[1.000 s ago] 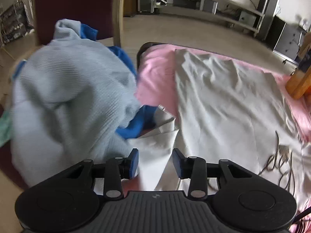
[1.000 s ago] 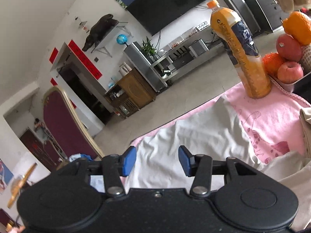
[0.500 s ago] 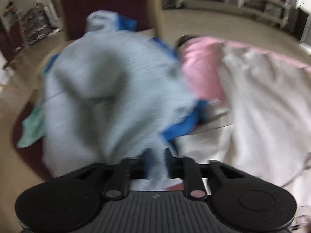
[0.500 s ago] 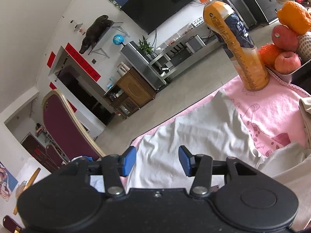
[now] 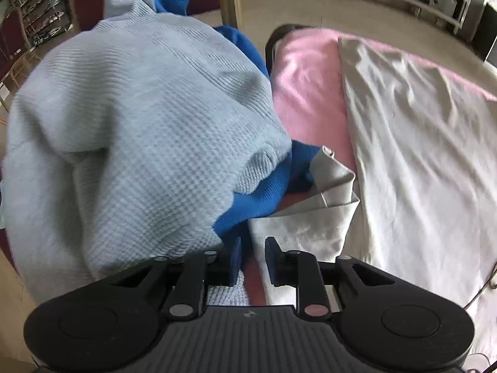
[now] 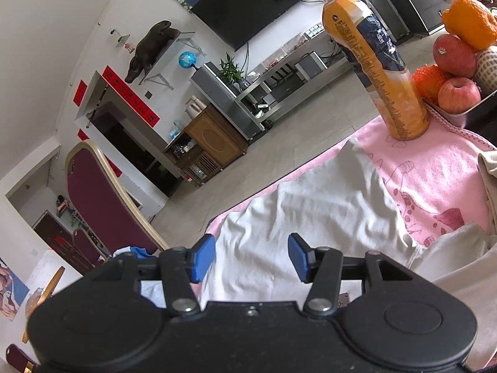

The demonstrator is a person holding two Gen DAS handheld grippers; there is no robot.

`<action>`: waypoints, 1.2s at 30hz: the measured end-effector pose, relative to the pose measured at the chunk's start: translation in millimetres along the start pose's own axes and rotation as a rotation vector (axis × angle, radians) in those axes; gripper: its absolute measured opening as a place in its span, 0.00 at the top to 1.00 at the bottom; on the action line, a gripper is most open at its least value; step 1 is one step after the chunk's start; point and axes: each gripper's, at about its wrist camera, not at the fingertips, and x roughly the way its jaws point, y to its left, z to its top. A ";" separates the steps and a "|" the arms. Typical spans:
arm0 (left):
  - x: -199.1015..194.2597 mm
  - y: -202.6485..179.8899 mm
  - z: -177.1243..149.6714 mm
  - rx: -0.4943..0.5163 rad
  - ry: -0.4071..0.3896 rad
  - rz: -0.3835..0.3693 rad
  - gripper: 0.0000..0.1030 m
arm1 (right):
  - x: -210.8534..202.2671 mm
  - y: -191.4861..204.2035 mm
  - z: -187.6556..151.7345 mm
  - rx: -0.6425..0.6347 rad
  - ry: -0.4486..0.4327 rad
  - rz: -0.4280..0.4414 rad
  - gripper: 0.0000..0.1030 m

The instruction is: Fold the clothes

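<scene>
Fabric decides it: the folded corner of the pale grey cotton garment (image 5: 313, 227) lies just ahead of the left gripper (image 5: 252, 259), whose narrow jaws are closing with its edge between them, beside the heaped light-blue waffle-knit sweater (image 5: 130, 130). The garment spreads rightward across the pink-covered surface (image 5: 307, 93). The right gripper (image 6: 252, 259), jaws opening on nothing, hovers farther off near the metal tray of apples and oranges (image 6: 459, 115).

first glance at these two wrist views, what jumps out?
A big heap of pale blue knit over a bright blue garment fills the left of the left wrist view, beside a white garment spread on a pink cloth. In the right wrist view, a tall orange juice bottle stands next to a fruit tray.
</scene>
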 end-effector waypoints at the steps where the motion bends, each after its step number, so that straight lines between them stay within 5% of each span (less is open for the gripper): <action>1: 3.5 -0.6 0.9 -0.009 0.009 -0.006 0.72 | 0.4 0.3 -0.5 -0.003 0.002 -0.001 0.51; 7: 17.5 -4.1 0.6 -0.038 0.038 -0.038 0.67 | 2.1 -0.1 -0.3 -0.011 0.007 -0.011 0.51; 16: 20.0 -11.9 -9.0 0.027 -0.015 0.037 0.69 | 3.5 0.3 -0.8 -0.024 0.010 -0.018 0.51; 19: 19.4 -15.3 -11.5 0.053 -0.043 0.044 0.79 | 4.9 -0.2 -1.7 -0.026 0.015 -0.024 0.51; 21: 17.9 -15.3 -13.0 0.051 -0.055 0.048 0.94 | 5.8 -0.6 -2.0 -0.026 0.018 -0.028 0.51; 24: 7.0 -16.1 -17.8 0.056 -0.083 0.068 0.98 | 7.1 -1.2 -2.6 -0.027 0.023 -0.030 0.51; 32: -76.1 -30.2 -51.7 0.141 -0.380 0.251 0.98 | 3.7 -4.4 -0.9 -0.008 0.020 -0.037 0.51; 36: -74.4 -14.8 -60.2 0.004 -0.327 0.347 0.98 | 3.2 -10.4 -0.7 0.042 0.029 -0.025 0.51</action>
